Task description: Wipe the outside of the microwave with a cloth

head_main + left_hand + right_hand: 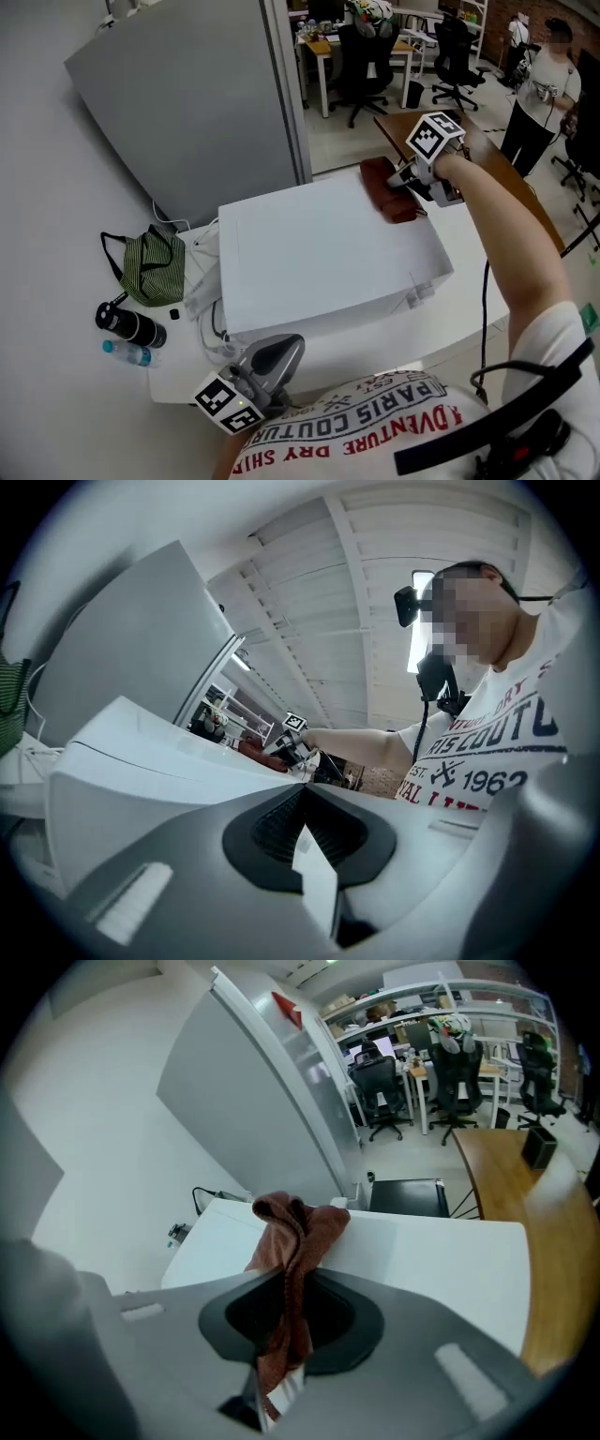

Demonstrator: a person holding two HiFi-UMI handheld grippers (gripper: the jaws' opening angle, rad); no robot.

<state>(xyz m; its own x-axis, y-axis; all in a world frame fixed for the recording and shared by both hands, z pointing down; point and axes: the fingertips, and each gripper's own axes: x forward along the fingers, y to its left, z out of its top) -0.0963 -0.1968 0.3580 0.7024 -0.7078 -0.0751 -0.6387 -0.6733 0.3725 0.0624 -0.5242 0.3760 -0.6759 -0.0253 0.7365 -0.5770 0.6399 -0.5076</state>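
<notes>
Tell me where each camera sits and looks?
Head view: on the person's head, looking down at the microwave; right arm, shirt show.
Left gripper view: on the left gripper, facing over the microwave toward the person; shut fingers show.
Right gripper view: on the right gripper, facing the microwave top; fingers pinch the cloth.
Shared: all show microwave and cloth.

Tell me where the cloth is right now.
In the head view, the reddish-brown cloth lies on top of the white microwave, at its far right corner, clamped in the right hand-held gripper.
</notes>
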